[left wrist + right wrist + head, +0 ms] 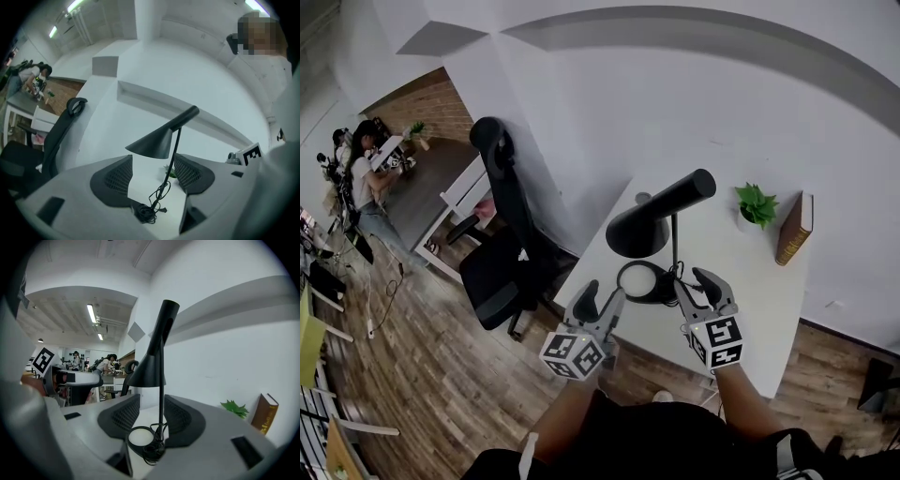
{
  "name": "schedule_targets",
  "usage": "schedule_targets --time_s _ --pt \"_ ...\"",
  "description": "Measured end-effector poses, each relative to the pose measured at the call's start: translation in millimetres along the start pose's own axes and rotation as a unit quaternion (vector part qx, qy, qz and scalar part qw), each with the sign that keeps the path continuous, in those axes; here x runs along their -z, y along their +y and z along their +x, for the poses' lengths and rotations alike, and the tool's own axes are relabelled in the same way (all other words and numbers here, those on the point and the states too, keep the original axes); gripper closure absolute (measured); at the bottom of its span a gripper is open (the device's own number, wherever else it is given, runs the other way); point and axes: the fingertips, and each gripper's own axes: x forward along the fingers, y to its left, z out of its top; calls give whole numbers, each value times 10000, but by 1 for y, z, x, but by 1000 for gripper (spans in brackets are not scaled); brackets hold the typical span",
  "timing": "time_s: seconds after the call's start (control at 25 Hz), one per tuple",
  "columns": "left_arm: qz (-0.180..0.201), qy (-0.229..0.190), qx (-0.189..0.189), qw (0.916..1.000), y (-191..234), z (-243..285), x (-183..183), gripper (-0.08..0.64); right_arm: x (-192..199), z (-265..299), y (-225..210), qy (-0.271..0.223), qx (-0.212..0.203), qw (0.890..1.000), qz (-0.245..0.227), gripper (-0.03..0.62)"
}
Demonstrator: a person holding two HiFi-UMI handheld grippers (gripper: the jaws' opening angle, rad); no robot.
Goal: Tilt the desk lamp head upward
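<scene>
White desk [755, 323], set against the wall. On it: black desk lamp [641, 232] with coiled cord [152, 451] at its base; small potted plant [756, 206]; brown book [794, 228], upright, just beside the plant.

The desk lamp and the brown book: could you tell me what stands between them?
A small potted plant stands between the desk lamp and the book, as the head view shows.

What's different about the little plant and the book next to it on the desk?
The plant is green and leafy and sits in a small white pot. The book is brown with a flat, hard cover. The plant is low and bushy, while the book is thin and stands taller, up on its end. Both sit side by side at the same end of the white desk, close to the wall.
</scene>
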Motion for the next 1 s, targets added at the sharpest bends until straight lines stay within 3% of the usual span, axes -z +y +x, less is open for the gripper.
schedule_targets --time_s 0.12,0.24,0.44,0.48,0.68,0.76,0.8,1.0 --pt "-955 -86 171 9952 10 13 0 293 2 11 -6 94 33 9999 21 436" --pt "-1842 -241 372 9819 17 26 0 288 7 22 -9 203 3 9998 -33 436" --pt "-2589 -514 657 9623 21 45 -10 288 13 39 -16 280 38 9995 -155 436" --pt "-2842 -590 729 9542 22 49 -11 288 13 43 -17 278 55 9994 -181 436" --pt "-4144 -920 1171 8978 31 66 -13 288 15 58 -20 302 75 9993 -229 440" --pt "-4447 -953 1263 8816 35 73 -10 288 16 63 -21 314 71 9992 -253 445" --pt "-4519 -942 1290 8776 36 76 -8 288 16 65 -21 318 74 9991 -262 448" --pt "-4615 -857 1347 8726 39 88 -5 288 18 75 -25 360 20 9991 -203 466"
